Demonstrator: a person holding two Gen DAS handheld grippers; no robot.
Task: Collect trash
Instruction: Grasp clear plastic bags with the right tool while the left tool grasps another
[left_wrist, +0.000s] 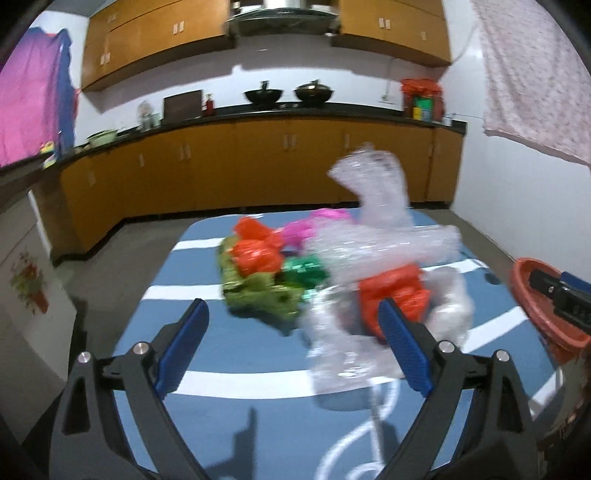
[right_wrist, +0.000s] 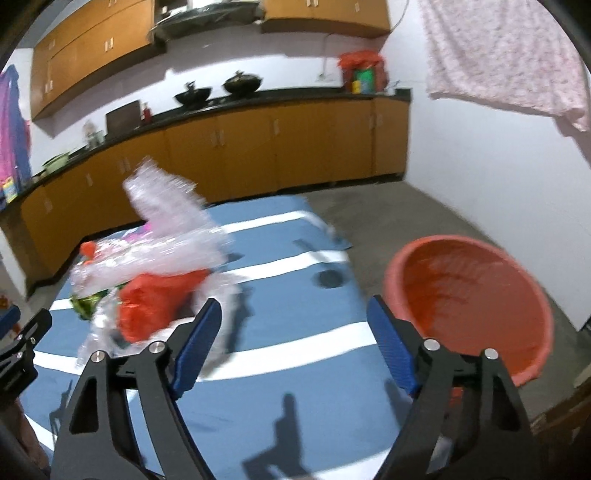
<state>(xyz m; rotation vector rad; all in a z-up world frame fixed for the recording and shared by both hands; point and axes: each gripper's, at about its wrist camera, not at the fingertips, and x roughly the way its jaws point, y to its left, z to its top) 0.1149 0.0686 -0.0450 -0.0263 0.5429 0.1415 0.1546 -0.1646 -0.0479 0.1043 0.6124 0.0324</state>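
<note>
A pile of crumpled trash lies on the blue striped tablecloth (left_wrist: 236, 354): clear bubble plastic (left_wrist: 376, 236), orange-red bags (left_wrist: 258, 254), a green bag (left_wrist: 258, 295), a pink one (left_wrist: 306, 227) and a red bag (left_wrist: 399, 291) wrapped in clear plastic. My left gripper (left_wrist: 291, 308) is open just short of the pile, its right finger in front of the red bag, nothing between the pads. My right gripper (right_wrist: 293, 304) is open over bare cloth, with the same pile (right_wrist: 159, 295) to its left. A red plastic basin (right_wrist: 480, 288) sits on the floor to the right of the table.
The basin's rim (left_wrist: 532, 295) and the right gripper's body (left_wrist: 561, 295) show at the right edge of the left wrist view. Orange kitchen cabinets (left_wrist: 258, 170) run behind the table. Cloths hang at the upper right (right_wrist: 509, 55) and the left (left_wrist: 29, 110).
</note>
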